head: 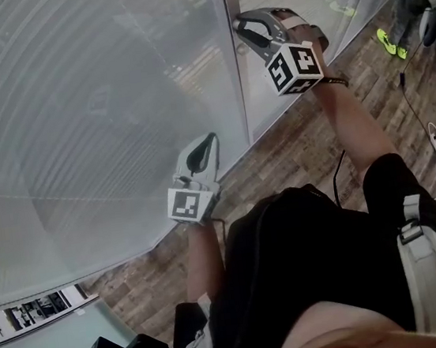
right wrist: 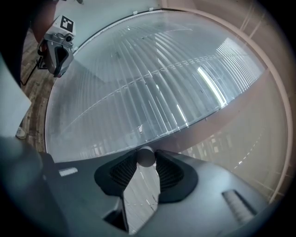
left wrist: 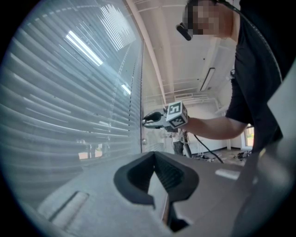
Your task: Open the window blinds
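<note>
The head camera looks steeply down along the blinds [head: 97, 105]. The left gripper [head: 207, 142] and right gripper [head: 242, 26] cameras sit close beside them, each seeing the other gripper

office-like room: wide window blinds [head: 97, 105], wood floor [head: 294, 147], trailing cables [head: 415, 107].

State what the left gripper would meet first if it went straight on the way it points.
Probably the right gripper, dead ahead beside the window blinds, though depth is unclear.

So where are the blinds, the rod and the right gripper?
blinds [head: 97, 105], head view, middle of the slats.
rod [right wrist: 146, 156], right gripper view, its round end.
right gripper [head: 240, 27], head view, between its fingertips.
</note>
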Action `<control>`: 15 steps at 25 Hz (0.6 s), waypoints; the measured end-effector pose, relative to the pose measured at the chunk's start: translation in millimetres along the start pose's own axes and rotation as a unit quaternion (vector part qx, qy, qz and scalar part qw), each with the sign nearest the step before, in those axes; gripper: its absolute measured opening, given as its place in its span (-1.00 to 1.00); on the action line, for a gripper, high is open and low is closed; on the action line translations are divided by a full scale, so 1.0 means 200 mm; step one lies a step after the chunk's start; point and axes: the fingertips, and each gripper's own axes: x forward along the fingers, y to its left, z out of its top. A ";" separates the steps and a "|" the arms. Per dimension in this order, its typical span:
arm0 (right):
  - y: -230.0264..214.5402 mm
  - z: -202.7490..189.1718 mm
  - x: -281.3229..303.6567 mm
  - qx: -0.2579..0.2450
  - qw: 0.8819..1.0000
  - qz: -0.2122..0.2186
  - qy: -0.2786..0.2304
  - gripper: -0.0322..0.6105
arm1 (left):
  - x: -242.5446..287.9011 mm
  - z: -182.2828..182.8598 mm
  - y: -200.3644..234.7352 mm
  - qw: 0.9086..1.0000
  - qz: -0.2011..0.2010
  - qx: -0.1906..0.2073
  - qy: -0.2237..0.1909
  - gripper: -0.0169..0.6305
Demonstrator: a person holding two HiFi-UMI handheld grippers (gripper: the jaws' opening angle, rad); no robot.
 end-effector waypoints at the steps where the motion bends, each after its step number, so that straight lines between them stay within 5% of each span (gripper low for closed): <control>1: 0.00 0.00 -0.01 0.001 1.000 0.000 0.000 -0.52 | 0.00 0.00 0.00 1.000 0.000 0.000 0.000 -0.94; 15: -0.02 0.00 -0.02 0.082 0.996 0.001 -0.022 -0.52 | 0.00 0.00 0.01 1.000 -0.002 0.003 0.000 -0.94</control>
